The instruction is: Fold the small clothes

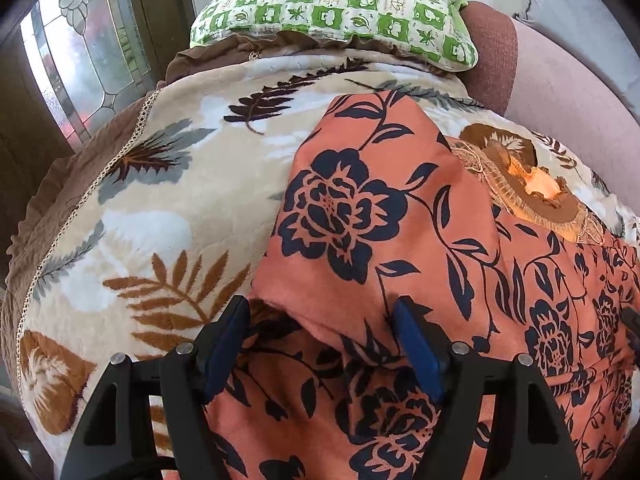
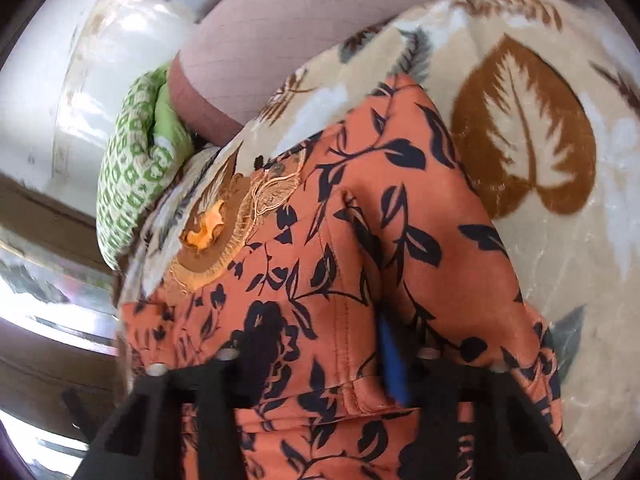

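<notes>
1. Left wrist view: the left gripper [image 1: 320, 320] sits low over an orange garment [image 1: 384, 216] printed with dark navy flowers. Its blue-padded fingers [image 1: 224, 356] stand well apart, with cloth bunched between and under them. Nothing is pinched.

2. Right wrist view: the right gripper [image 2: 316, 364] is buried in the same garment [image 2: 360, 240]. One blue pad [image 2: 394, 364] shows. The other finger is covered by draped cloth, so I cannot tell whether the jaws are apart or clamped.

3. Location: the garment lies on a leaf-patterned blanket [image 1: 168, 200] spread over a sofa or bed. It runs from the grippers up toward a green checked pillow [image 1: 332, 4]. A brown embroidered neckline [image 1: 524, 192] is visible toward the garment's right side in the left view.

4. Handling, judged: thin, light, very limp woven cloth with a slight sheen. It likely slides a little on the plush blanket and on itself. It will not hold a crease unaided and will sag from any pinch point. Not fragile, though the lace trim at the neck could snag.

5. Where to grip, judged: at edges or seams. The stitched seam [image 2: 348, 320] seen in the right view gives a doubled layer that is firmer to pinch. One corner per gripper would keep a fold line straight.

6. Counts: garments 1, grippers 2, pillows 1, blankets 1. A pinkish cushion [image 1: 560, 92] lies behind: 1.
</notes>
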